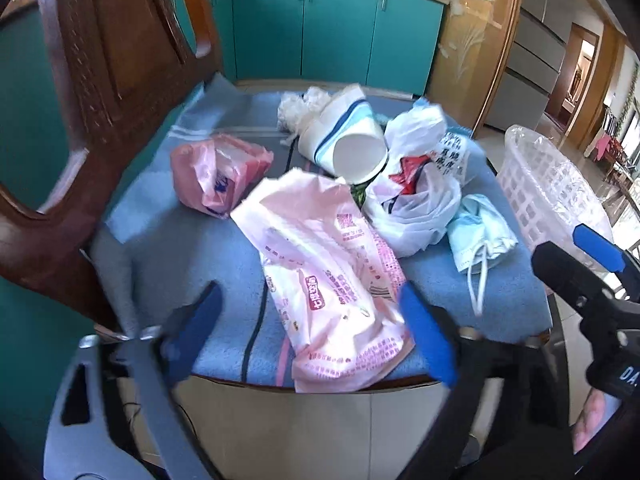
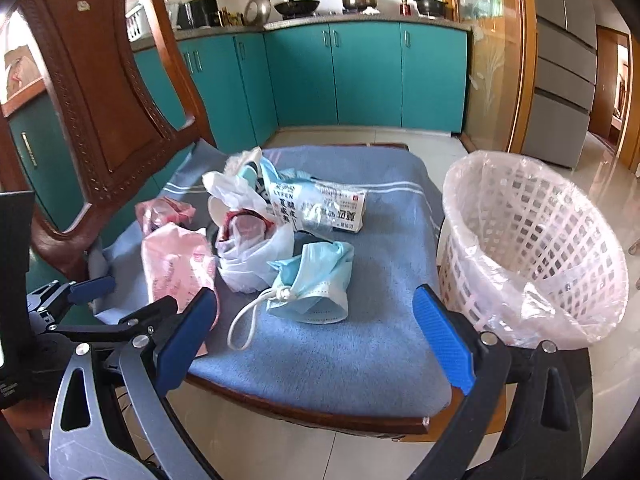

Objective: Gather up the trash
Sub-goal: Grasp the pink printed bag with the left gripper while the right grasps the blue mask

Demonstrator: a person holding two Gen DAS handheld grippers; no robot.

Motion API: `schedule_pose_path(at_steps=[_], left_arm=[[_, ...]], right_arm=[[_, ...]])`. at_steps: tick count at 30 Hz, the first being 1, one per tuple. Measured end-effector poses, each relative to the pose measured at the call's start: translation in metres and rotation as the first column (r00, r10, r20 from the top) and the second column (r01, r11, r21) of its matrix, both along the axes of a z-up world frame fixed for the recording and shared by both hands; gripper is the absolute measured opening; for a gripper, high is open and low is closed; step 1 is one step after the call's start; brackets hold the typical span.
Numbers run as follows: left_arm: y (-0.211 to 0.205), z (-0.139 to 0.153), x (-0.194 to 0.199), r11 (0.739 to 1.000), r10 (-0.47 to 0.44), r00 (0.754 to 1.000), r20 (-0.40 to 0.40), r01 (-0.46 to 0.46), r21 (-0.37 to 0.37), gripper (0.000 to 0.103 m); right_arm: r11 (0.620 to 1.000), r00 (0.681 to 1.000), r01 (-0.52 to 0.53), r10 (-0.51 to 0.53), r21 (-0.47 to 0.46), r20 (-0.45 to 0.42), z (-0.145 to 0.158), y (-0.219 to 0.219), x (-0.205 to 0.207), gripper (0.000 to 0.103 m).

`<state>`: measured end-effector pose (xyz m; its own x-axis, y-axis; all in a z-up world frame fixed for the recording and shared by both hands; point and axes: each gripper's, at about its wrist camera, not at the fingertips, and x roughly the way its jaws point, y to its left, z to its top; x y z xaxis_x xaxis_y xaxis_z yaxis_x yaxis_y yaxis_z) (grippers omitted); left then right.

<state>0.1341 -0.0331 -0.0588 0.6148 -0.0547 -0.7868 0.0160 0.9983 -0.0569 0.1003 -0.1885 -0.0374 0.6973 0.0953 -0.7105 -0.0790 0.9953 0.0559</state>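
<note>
Trash lies on a blue towel (image 1: 180, 248) over a wooden chair seat: a pink printed wrapper (image 1: 332, 276) (image 2: 176, 268), a crumpled pink bag (image 1: 216, 176), a paper cup (image 1: 348, 140) on its side, a white plastic bag (image 1: 416, 200) (image 2: 252, 252), a blue face mask (image 1: 480, 236) (image 2: 316, 276) and a printed packet (image 2: 324, 208). My left gripper (image 1: 316, 328) is open, its blue pads either side of the pink wrapper's near end. My right gripper (image 2: 320, 344) is open and empty, just short of the face mask. A white lattice bin (image 2: 532, 252) (image 1: 552, 188) with a clear liner stands right of the chair.
The carved chair back (image 2: 92, 92) rises at the left. Teal kitchen cabinets (image 2: 360, 76) run behind, with pots on the counter. A grey fridge (image 2: 564, 64) stands at the right on a tiled floor (image 2: 600, 380). The right gripper's fingers (image 1: 596, 248) show in the left view.
</note>
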Motion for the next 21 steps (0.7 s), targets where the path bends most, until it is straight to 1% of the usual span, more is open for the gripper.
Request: schedule_pose_path(at_steps=[1,2,3,4,5,6,8,11,13,15,16,18,20,21], left_arm=[[0.002,-0.004,0.003,1.000,-0.001,1.000,-0.019,0.000,-0.019,0.065],[0.003,-0.007,0.005,0.999,-0.003,0.999,-0.037,0.001,-0.038,0.049],[0.004,-0.009,0.006,0.998,-0.004,0.999,-0.049,0.001,-0.058,0.037],[0.005,-0.008,0.006,0.998,-0.002,0.999,-0.054,-0.001,-0.065,0.029],[0.006,-0.004,0.004,0.998,0.002,0.999,-0.037,-0.004,-0.059,0.022],[0.007,0.000,0.001,0.998,-0.003,1.000,-0.019,0.002,-0.055,0.020],[0.012,0.015,-0.006,0.997,-0.010,0.999,0.035,0.012,-0.074,0.017],[0.024,0.043,-0.021,0.996,0.010,0.989,0.146,0.003,-0.089,0.016],[0.034,0.065,-0.034,0.995,0.034,0.970,0.239,-0.012,-0.095,0.016],[0.043,0.081,-0.043,0.994,0.047,0.952,0.302,-0.014,-0.111,0.016],[0.048,0.089,-0.049,0.993,0.061,0.939,0.338,-0.022,-0.117,0.016],[0.054,0.099,-0.055,0.993,0.075,0.923,0.378,-0.035,-0.113,0.016],[0.060,0.104,-0.058,0.992,0.093,0.913,0.397,-0.052,-0.112,0.016],[0.060,0.104,-0.059,0.992,0.097,0.912,0.398,-0.058,-0.109,0.016]], right_arm=[[1.000,1.000,0.000,0.000,-0.007,-0.008,-0.003,0.001,0.005,0.096],[1.000,1.000,0.000,0.000,-0.012,-0.014,-0.006,0.002,0.008,0.096],[1.000,1.000,0.000,0.000,-0.019,-0.023,-0.010,0.004,0.012,0.096],[1.000,1.000,-0.002,0.001,-0.022,-0.031,-0.014,0.005,0.015,0.096],[1.000,0.999,-0.004,0.003,-0.025,-0.038,-0.016,0.006,0.018,0.096],[1.000,0.999,-0.002,0.001,-0.026,-0.046,-0.019,0.006,0.020,0.096],[1.000,0.999,0.003,-0.004,-0.024,-0.051,-0.020,0.005,0.021,0.096],[1.000,0.999,-0.006,0.005,-0.016,-0.040,-0.016,0.005,0.017,0.096],[1.000,0.999,-0.014,0.014,-0.025,-0.029,-0.015,0.007,0.016,0.096],[0.999,0.999,-0.016,0.015,-0.033,-0.033,-0.017,0.008,0.016,0.096],[0.999,0.999,-0.015,0.014,-0.035,-0.037,-0.018,0.008,0.017,0.096],[0.999,0.999,-0.012,0.010,-0.042,-0.042,-0.021,0.009,0.019,0.096],[0.998,0.999,-0.012,0.010,-0.054,-0.048,-0.024,0.011,0.022,0.096],[0.998,0.999,-0.013,0.010,-0.057,-0.050,-0.025,0.012,0.023,0.096]])
